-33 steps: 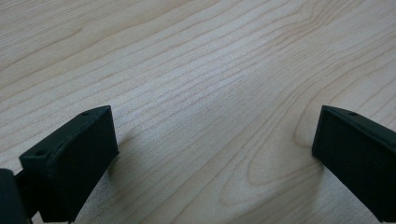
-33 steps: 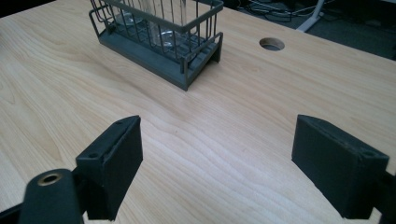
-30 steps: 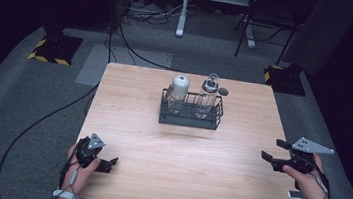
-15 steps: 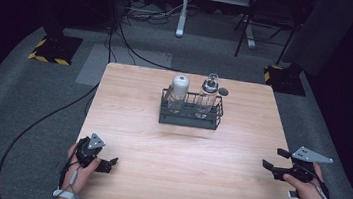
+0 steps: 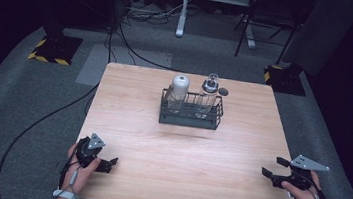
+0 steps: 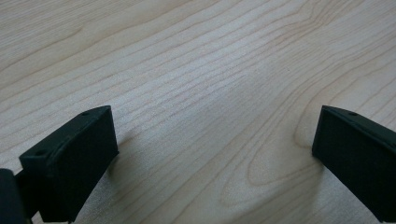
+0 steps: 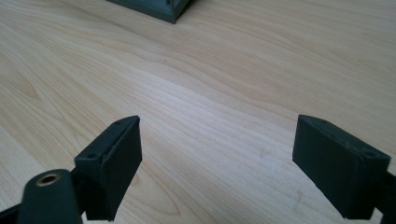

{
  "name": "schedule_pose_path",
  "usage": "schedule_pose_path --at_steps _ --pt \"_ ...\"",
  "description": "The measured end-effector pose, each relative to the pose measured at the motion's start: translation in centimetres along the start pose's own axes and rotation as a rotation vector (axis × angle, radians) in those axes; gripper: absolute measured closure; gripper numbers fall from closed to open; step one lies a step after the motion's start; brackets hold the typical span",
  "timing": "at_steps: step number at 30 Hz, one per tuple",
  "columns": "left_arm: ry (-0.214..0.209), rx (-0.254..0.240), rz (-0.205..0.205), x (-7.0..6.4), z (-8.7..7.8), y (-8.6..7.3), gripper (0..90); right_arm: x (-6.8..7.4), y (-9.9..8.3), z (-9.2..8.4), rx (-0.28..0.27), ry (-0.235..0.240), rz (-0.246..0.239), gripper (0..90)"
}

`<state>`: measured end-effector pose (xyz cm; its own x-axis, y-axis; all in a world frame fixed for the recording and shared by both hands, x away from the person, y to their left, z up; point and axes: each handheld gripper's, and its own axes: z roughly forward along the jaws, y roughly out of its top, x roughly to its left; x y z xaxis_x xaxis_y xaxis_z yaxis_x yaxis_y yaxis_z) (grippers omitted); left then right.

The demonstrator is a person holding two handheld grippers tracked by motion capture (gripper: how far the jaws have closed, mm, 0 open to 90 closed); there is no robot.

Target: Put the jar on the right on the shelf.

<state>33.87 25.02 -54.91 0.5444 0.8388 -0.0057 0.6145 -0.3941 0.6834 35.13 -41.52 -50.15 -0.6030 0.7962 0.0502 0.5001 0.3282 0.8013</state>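
Note:
A dark wire rack [image 5: 191, 114] stands at the middle back of the wooden table [image 5: 183, 150]. A white bottle [image 5: 178, 90] stands in the rack's left half and a clear bottle with a dark cap [image 5: 208, 94] in its right half. My left gripper [image 5: 107, 163] rests at the table's front left in a person's hand, and its own view shows it [image 6: 210, 154] open over bare wood. My right gripper [image 5: 271, 172] hovers low at the front right edge; it [image 7: 217, 163] is open too, nothing between the black pads. A corner of the rack [image 7: 159, 10] shows at the top of the right gripper view.
A small dark round lid [image 5: 223, 91] lies on the table behind the rack. Cables [image 5: 46, 120] trail over the grey floor at the left. A white stand [image 5: 185, 5] and a chair [image 5: 261, 18] are beyond the table.
My right gripper has sunk toward the table's front right edge and come a little nearer the person. The left gripper has kept still.

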Motion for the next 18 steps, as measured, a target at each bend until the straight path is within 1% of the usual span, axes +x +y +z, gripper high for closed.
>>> schedule_pose_path --at_steps 18 --pt "0.000 0.000 0.000 0.0 0.0 0.0 0.0 0.0 -3.5 0.9 0.075 -0.023 0.019 15.1"
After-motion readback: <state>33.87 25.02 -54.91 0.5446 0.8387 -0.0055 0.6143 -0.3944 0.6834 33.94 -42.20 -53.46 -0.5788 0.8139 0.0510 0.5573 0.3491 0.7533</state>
